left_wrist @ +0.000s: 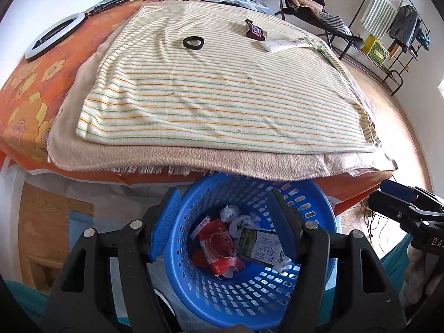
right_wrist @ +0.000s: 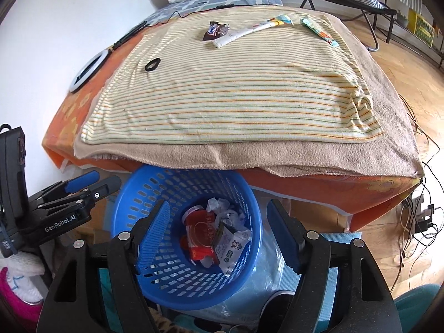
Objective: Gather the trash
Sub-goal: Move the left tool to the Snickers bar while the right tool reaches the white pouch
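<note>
"GenRobot.AI" on left hand-held gripper (right_wrist: 83, 184); "20" on red packet (left_wrist: 219, 249) in basket; "DA" on right hand-held gripper (left_wrist: 399, 194).

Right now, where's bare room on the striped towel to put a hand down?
Free: the whole near half of the towel, from its front edge up to the black ring. Crowded: the far right corner, where the chocolate wrapper, white wrapper and green wrapper lie.

One blue basket (right_wrist: 155, 191) stood below the near edge of the striped towel (right_wrist: 222, 100). On that towel lay one black ring (right_wrist: 152, 64), one dark chocolate wrapper (right_wrist: 215, 32) and two long pale wrappers, one white (right_wrist: 244, 33), one greenish (right_wrist: 319, 32). Inside the basket lay one red packet (right_wrist: 200, 229), one milk carton (left_wrist: 262, 245) and some crumpled white paper (right_wrist: 222, 206), pieces uncountable.
</note>
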